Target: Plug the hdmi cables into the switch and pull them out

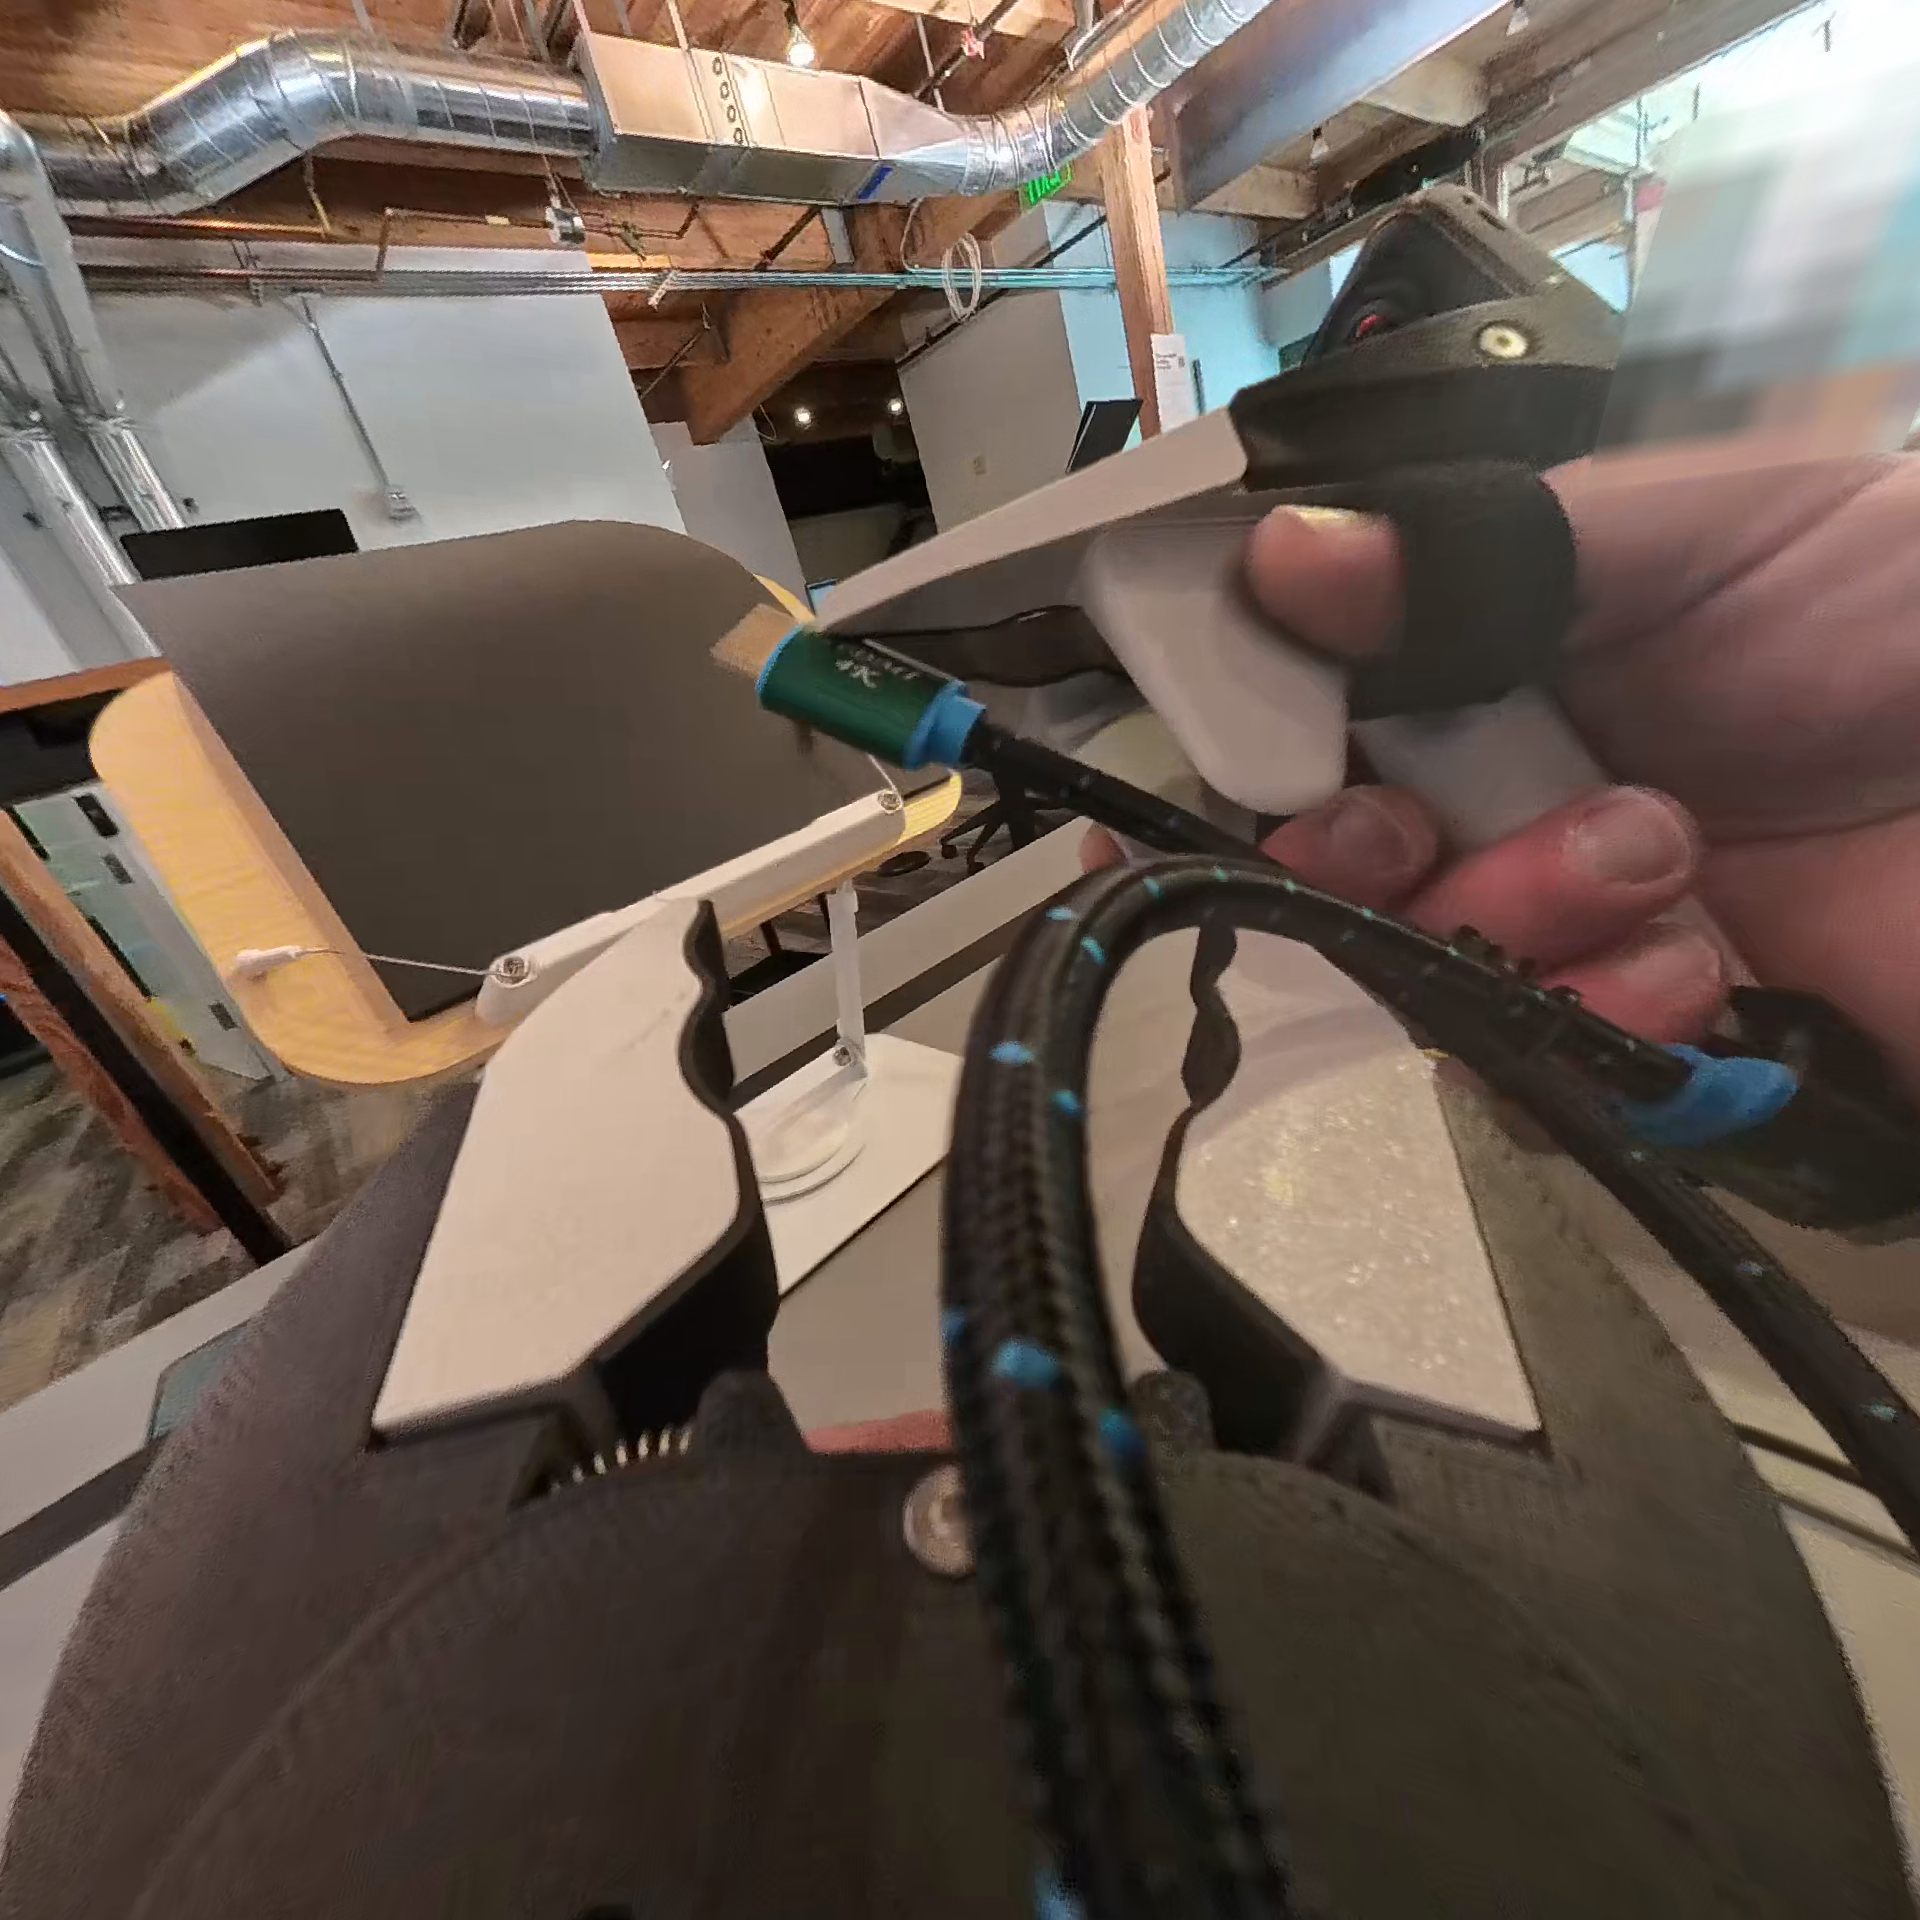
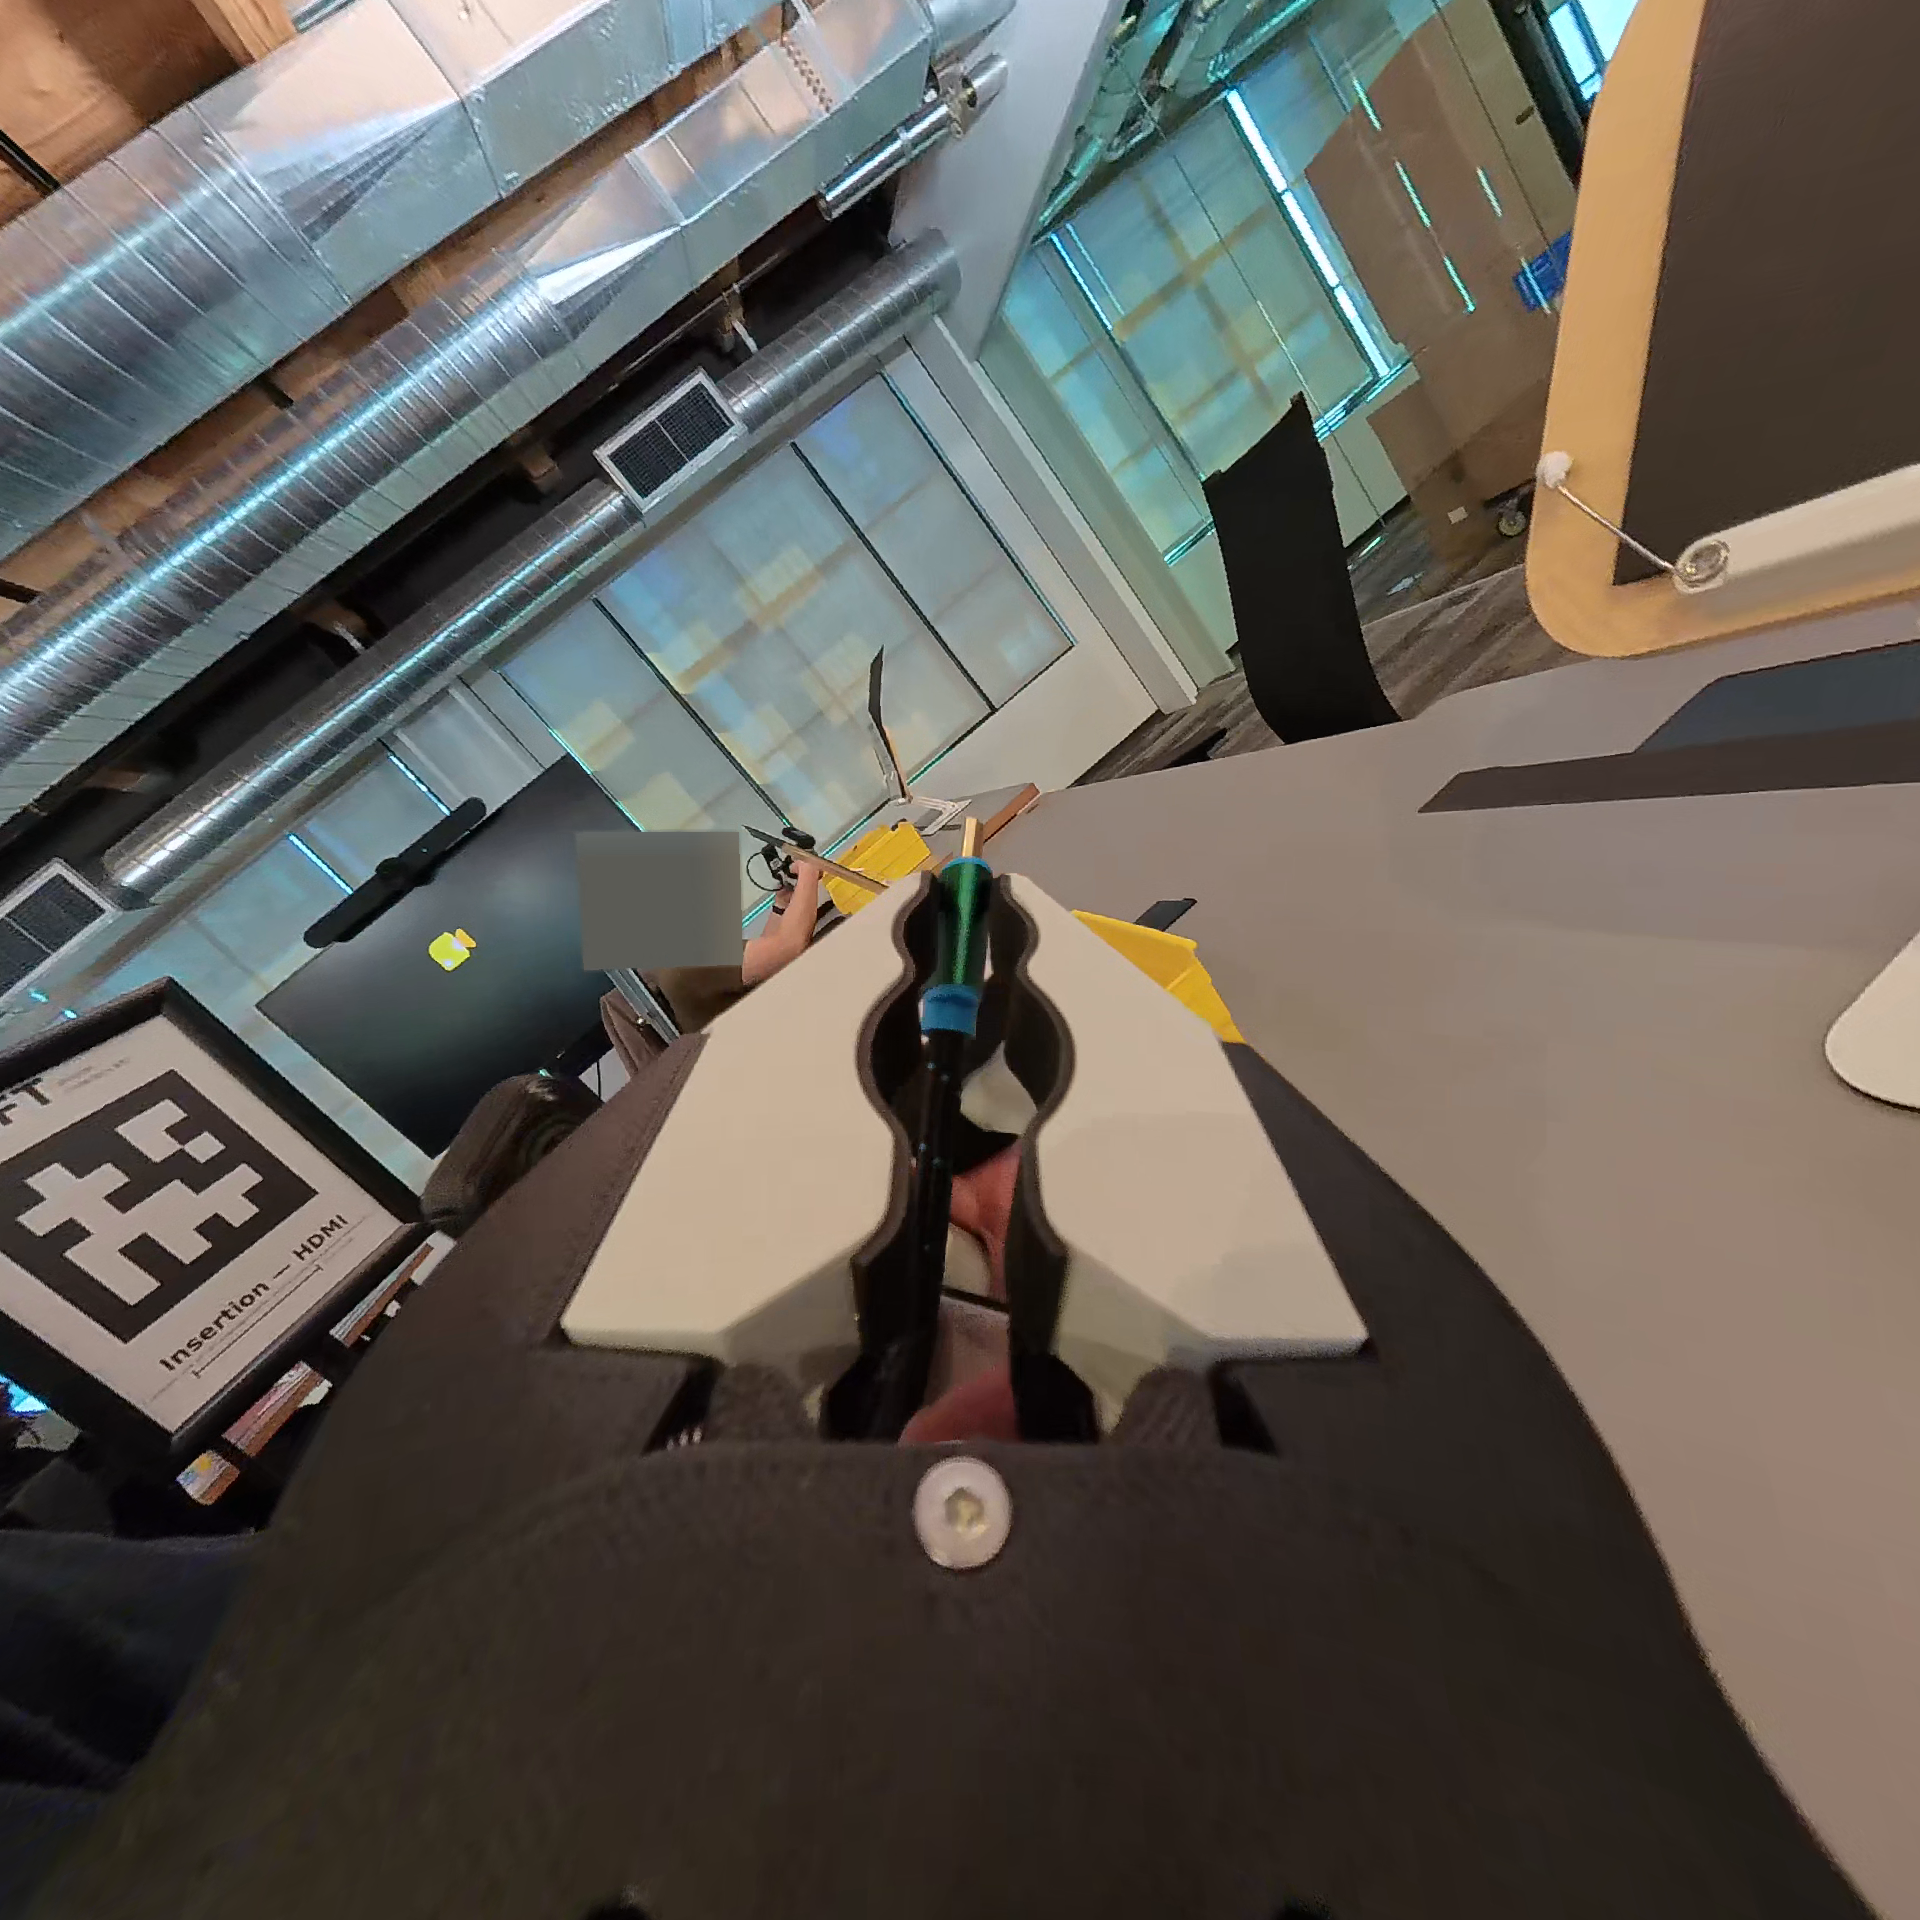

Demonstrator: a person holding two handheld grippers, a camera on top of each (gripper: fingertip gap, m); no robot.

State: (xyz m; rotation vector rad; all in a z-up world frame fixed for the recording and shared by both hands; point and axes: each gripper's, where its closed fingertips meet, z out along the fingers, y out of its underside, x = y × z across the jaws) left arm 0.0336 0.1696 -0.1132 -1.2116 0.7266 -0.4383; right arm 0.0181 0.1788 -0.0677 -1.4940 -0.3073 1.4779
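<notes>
Each hand-held gripper (image 2: 961, 904) has white fingers (image 1: 582, 1195) with wavy black pads, dark body, silver screw (image 2: 961, 1512).

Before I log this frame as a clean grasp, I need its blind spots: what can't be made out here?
- Switch: in neither view, so no port can be judged.
- Green HDMI plug, right wrist view: its gold tip is tiny; the right gripper hides its sides.
- Second plug's blue boot, left wrist view: hand and blur hide the rest.
- Braided cable: runs off the bottom edge.

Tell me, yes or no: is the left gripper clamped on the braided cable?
No: the left gripper stands open, and the black braided cable merely loops between its fingers.
</notes>
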